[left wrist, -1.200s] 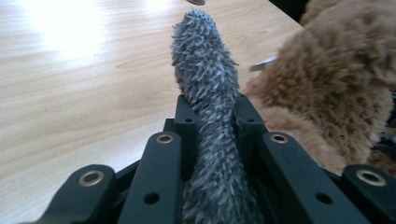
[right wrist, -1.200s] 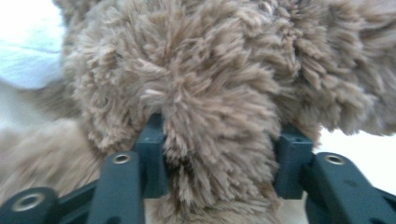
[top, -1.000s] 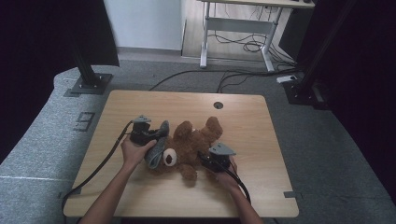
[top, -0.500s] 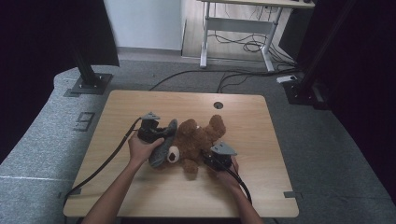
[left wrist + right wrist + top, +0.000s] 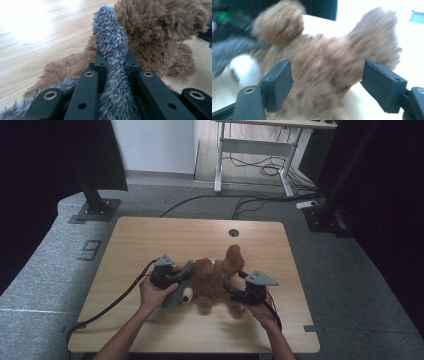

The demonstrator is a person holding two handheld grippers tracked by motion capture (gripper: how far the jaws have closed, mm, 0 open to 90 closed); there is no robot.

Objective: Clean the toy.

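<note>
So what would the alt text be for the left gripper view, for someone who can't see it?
Two black jaws of the left gripper pinch a long grey furry ear of a brown plush dog. The toy lies on a pale wooden table that glares white at the upper left.

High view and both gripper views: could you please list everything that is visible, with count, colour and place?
plush dog: one, brown with a white muzzle, lying near the middle of the table
grey ear: one, grey and shaggy, on the plush dog's left side, clamped between the left jaws
table: one, light wood, centre of the high view
round hole: one, dark, near the table's far edge
desk frame: one, white, on the floor behind, with cables under it
black stands: two, at the far left and far right of the table
left hand-held gripper: one, black, shut on the grey ear
right hand-held gripper: one, black, jaws just opened wide, plush dog in front, not pressed
</note>
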